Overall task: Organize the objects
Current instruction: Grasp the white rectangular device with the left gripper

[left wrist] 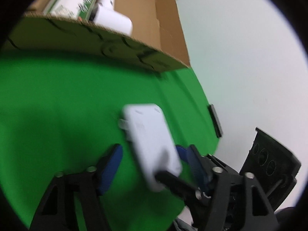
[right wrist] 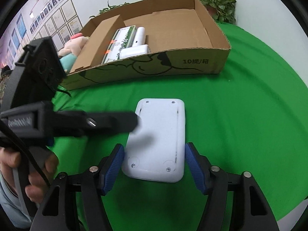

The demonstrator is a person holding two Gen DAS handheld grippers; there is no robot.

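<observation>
A flat white device lies underside up on the green cloth, with small screws at its corners. My right gripper is open, its blue pads on either side of the device's near end with small gaps. My left gripper is open; the blurred device sits between its fingers. In the right wrist view the left gripper's black finger reaches in from the left and touches the device's left edge. A cardboard box behind holds a green-and-white carton and white items.
A plush toy lies left of the box. Potted plants stand behind the box. The green cloth covers the table. A white wall and the table's edge are to the right in the left wrist view.
</observation>
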